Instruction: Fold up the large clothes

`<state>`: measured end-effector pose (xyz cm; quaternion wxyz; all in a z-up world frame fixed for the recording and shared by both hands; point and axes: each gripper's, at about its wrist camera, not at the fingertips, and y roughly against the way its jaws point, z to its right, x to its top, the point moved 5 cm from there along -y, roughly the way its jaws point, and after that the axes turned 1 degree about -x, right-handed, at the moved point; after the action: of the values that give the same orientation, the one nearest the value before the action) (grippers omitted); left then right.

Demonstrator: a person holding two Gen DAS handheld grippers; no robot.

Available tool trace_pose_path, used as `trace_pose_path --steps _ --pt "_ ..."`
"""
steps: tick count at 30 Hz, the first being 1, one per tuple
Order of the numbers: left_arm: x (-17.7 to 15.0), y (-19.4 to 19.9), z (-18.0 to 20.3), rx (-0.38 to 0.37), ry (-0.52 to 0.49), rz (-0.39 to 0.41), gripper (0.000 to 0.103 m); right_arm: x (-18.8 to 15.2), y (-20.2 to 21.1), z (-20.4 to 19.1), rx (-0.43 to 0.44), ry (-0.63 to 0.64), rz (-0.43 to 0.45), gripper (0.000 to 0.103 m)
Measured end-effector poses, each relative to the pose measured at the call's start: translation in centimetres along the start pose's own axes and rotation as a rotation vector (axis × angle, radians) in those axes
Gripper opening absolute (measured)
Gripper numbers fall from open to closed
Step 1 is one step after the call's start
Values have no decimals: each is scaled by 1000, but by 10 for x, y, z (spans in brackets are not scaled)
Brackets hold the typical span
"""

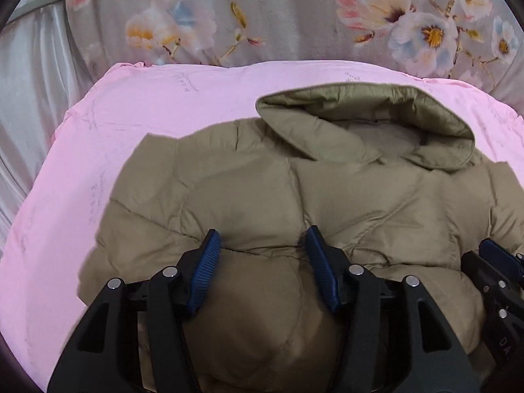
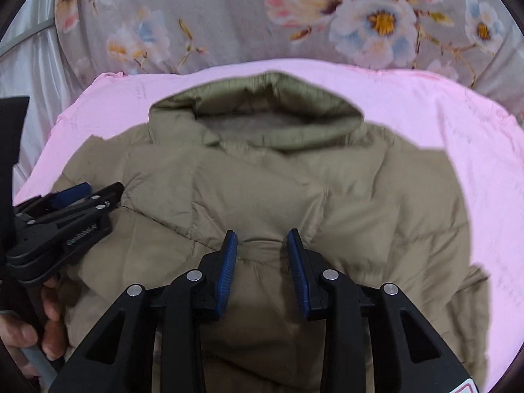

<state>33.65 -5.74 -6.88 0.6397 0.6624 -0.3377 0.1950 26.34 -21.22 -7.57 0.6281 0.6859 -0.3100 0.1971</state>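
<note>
A khaki quilted puffer jacket [image 1: 262,190] [image 2: 262,190] lies spread on a pink sheet, with its hood [image 1: 376,121] [image 2: 262,104] at the far end. My left gripper [image 1: 263,231] is open over the jacket's near middle, its blue pads wide apart with bulging fabric showing between them. My right gripper [image 2: 262,232] is open too, its jaws narrower, over a seam of the jacket. Neither pair of pads visibly pinches the cloth. Each gripper shows in the other's view: the right gripper [image 1: 497,262] at the right edge, the left gripper [image 2: 65,216] at the left, held by a hand [image 2: 32,330].
The pink sheet [image 1: 108,150] [image 2: 458,137] surrounds the jacket on the left, far and right sides. Beyond it lies a grey floral cover [image 1: 294,16] [image 2: 229,16]. A pale satin drape [image 1: 29,104] hangs at the far left.
</note>
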Motion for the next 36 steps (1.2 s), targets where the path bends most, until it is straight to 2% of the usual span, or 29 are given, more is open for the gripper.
trace_pose_path --steps 17,24,27,30,32,36 --pt "-5 -3 2 53 -17 1 61 -4 -2 0 -1 -3 -2 32" --pt "-6 -4 3 62 -25 -8 62 -4 -5 1 15 -17 -11 32" --pt "-5 -4 2 54 -18 -10 66 -4 -5 2 18 -20 -14 33" --pt "0 2 -5 -58 32 1 75 -3 -3 3 49 -34 -16 39" --pt "8 9 -14 -140 85 -3 75 0 2 5 79 -48 -15 48" --pt "42 13 -22 -250 159 -32 78 23 19 15 130 -94 20 53"
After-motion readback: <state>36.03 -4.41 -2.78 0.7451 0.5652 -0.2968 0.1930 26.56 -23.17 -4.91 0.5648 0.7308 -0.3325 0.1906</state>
